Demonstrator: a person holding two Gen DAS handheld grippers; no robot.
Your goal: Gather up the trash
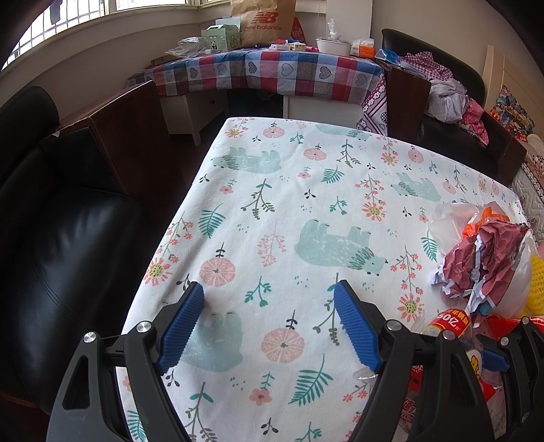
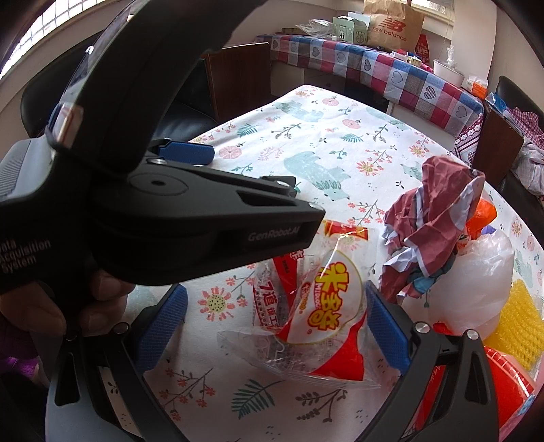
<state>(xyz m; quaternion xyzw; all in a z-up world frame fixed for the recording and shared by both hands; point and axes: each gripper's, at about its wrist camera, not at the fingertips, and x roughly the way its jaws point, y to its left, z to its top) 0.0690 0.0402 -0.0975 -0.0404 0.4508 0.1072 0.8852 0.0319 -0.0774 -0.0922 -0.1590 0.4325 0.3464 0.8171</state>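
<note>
White floral/bear-print tablecloth, maroon crumpled paper, red/white wrapper, blue pads.

Brown paper bag on far checked-cloth desk reads "new balance" with NB logo. My left gripper body reads "GenRobot.AI"; its handle shows partial "…ata Acquisition System". Red-white snack wrapper on worktop between my right gripper's fingers carries large yellow Chinese characters, a "7", small Latin letters too blurred to read.

Snack wrapper on table; crumpled paper behind, right.
</note>
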